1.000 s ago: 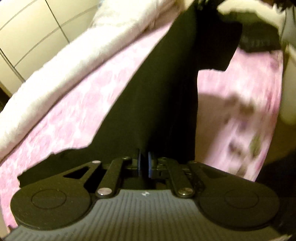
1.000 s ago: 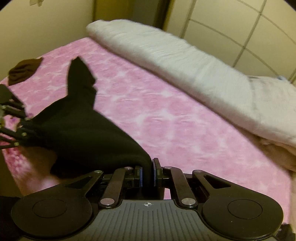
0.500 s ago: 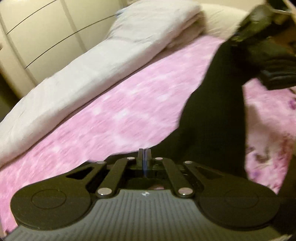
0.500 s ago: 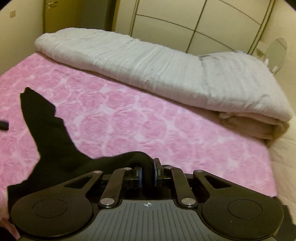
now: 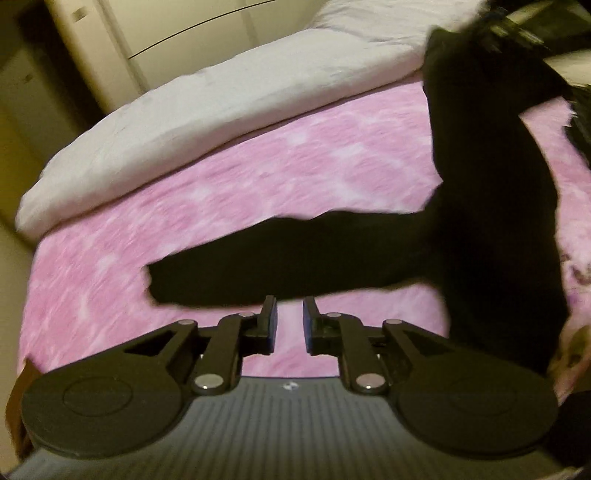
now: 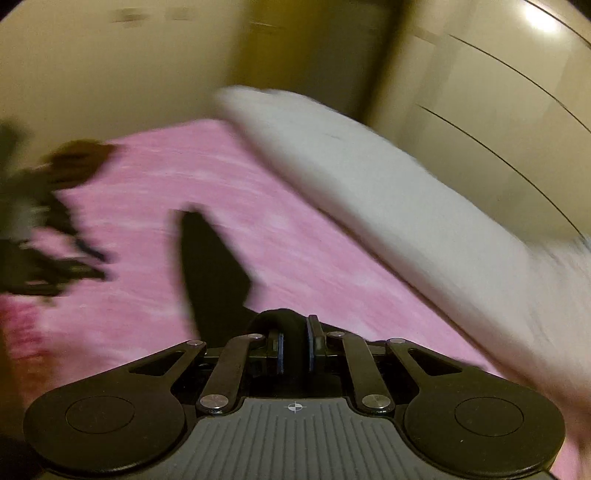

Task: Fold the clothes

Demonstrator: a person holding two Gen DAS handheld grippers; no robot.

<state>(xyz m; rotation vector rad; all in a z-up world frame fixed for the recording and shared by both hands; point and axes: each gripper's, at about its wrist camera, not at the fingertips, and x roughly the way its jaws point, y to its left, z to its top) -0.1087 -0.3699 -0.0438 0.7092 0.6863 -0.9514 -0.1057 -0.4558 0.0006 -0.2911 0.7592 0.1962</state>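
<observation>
A black garment [image 5: 480, 229] lies spread on the pink rose-patterned bedspread [image 5: 221, 206], one sleeve [image 5: 277, 266] reaching left just beyond my fingertips. My left gripper [image 5: 290, 317] hovers above the bedspread with its jaws opening and nothing between them. The other gripper [image 5: 517, 22] shows at the top right of the left wrist view, at the garment's far end. In the right wrist view my right gripper [image 6: 294, 345] is shut on a rolled fold of the black garment [image 6: 210, 273], whose sleeve trails ahead to the left. The left gripper [image 6: 48, 266] appears blurred at the left edge.
A long folded white duvet [image 5: 229, 107] lies along the far side of the bed, also seen as the white duvet [image 6: 388, 192]. A dark brown cloth [image 6: 77, 158] sits near the bed's far corner. Cream wardrobe doors [image 6: 498, 92] stand behind.
My left gripper has let go of the black garment and its jaws have parted. Both hands swung sideways; the sleeve now lies flat on the bedspread. My right gripper keeps its hold.
</observation>
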